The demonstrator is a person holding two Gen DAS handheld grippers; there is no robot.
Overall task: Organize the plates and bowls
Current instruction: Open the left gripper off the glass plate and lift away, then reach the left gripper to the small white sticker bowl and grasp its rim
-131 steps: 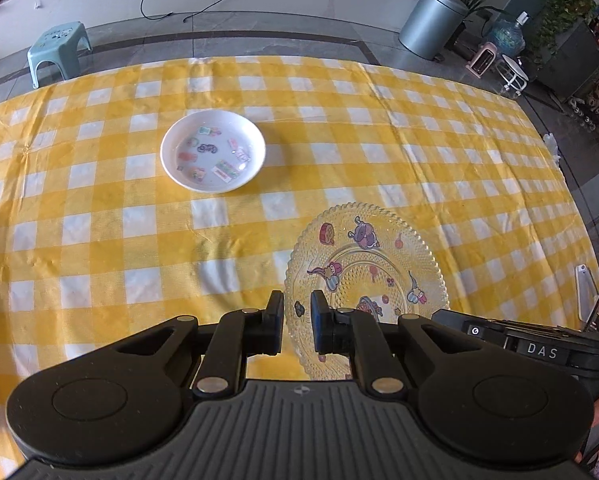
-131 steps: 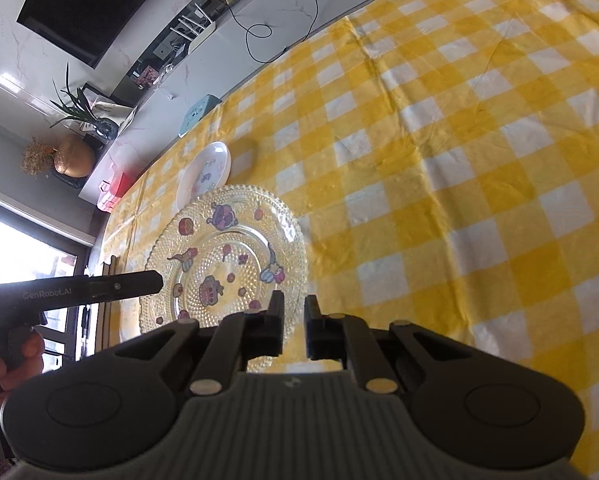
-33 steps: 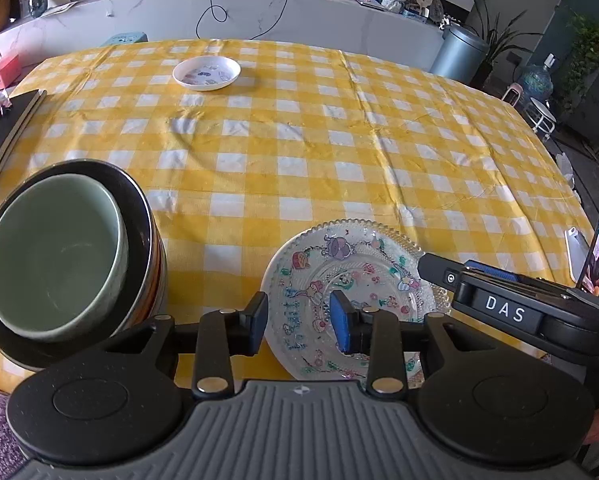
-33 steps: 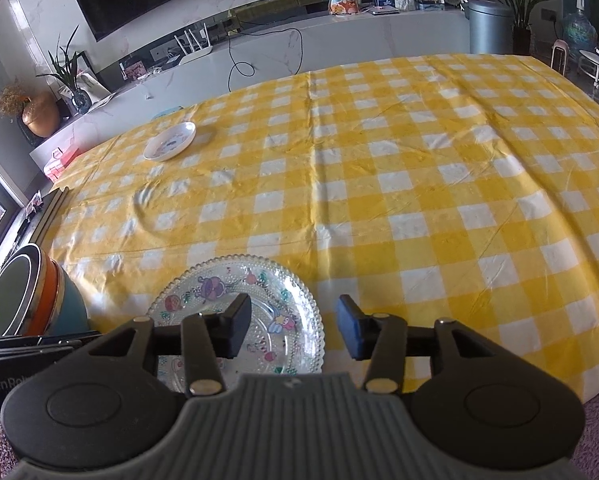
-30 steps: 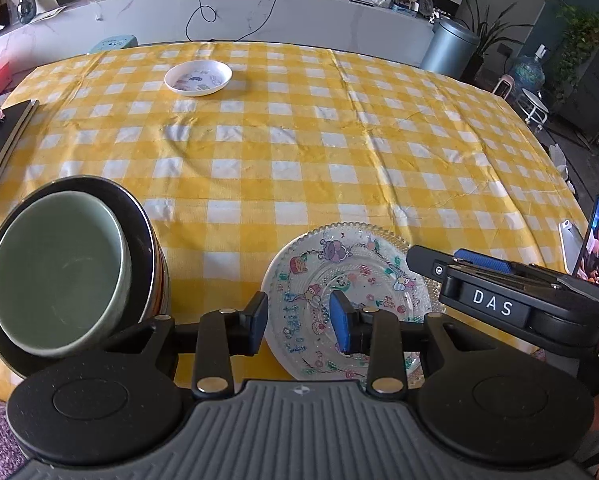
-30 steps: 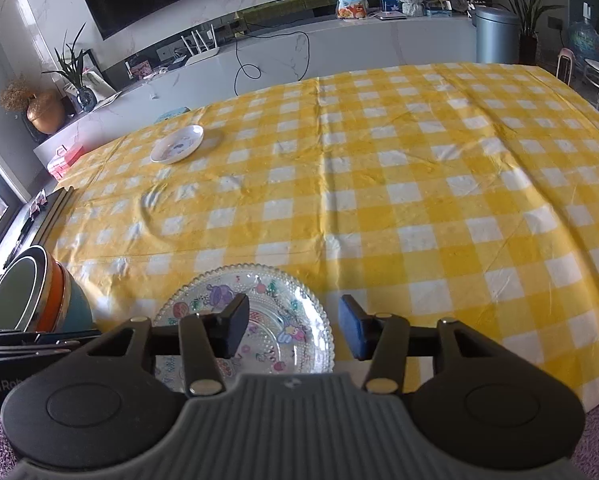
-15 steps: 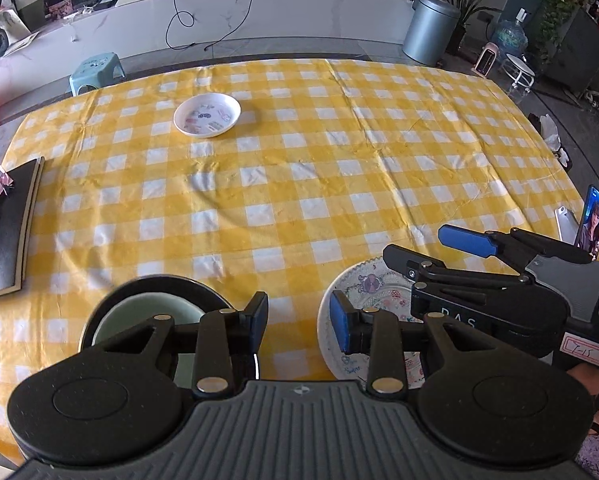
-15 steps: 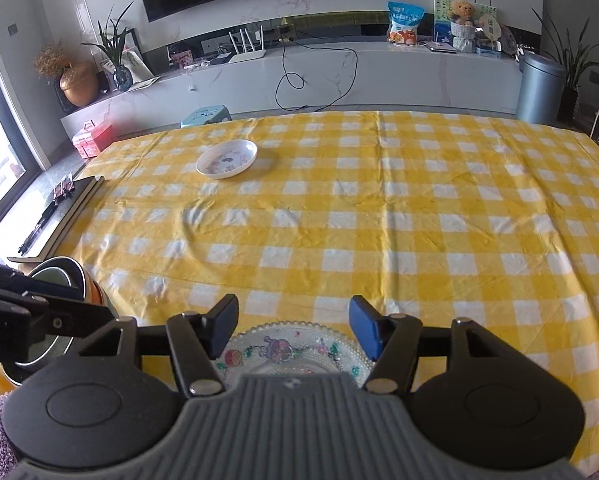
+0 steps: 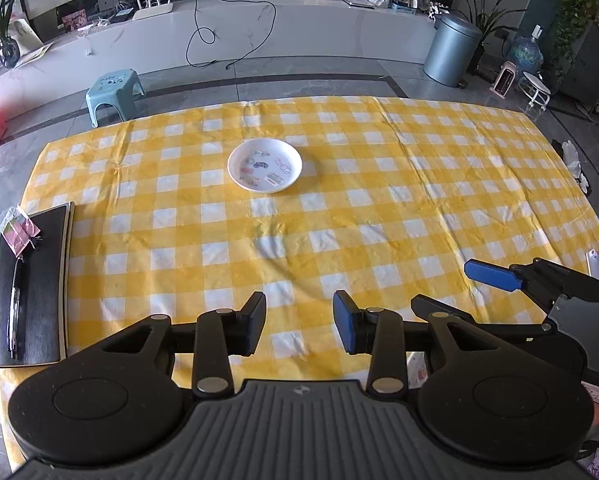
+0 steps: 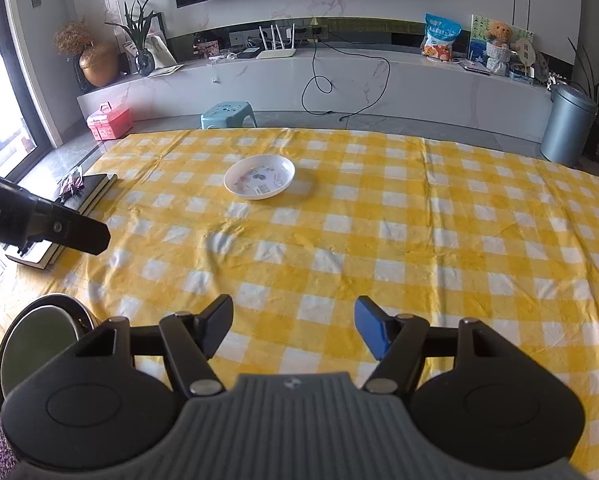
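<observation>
A small white plate (image 9: pixel 264 165) with printed pictures sits alone on the yellow checked cloth (image 9: pixel 379 216), toward the far edge of the surface and about midway along it. At the near left corner a stack of bowls (image 10: pixel 39 344) shows only in the right wrist view: a pale green bowl nested in a dark-rimmed one, half hidden behind the tool body. A sliver of patterned glass (image 9: pixel 419 372) peeks out at the near edge in the left wrist view, probably the rim of a clear plate, though too little shows to be sure.

The left tongs (image 9: pixel 299 324) hang above the near edge with their jaws opening; only cloth lies between them. The right tongs (image 10: pixel 293 330) are also over the near edge, jaws opening and set wider, with nothing between them either. Both point toward the white plate, well apart from it.

A dark book (image 9: pixel 31 284) with a pen and a pink wrapper lies along the left edge. Beyond the surface stand a blue stool (image 9: pixel 113 94) and a grey bin (image 9: pixel 451 50).
</observation>
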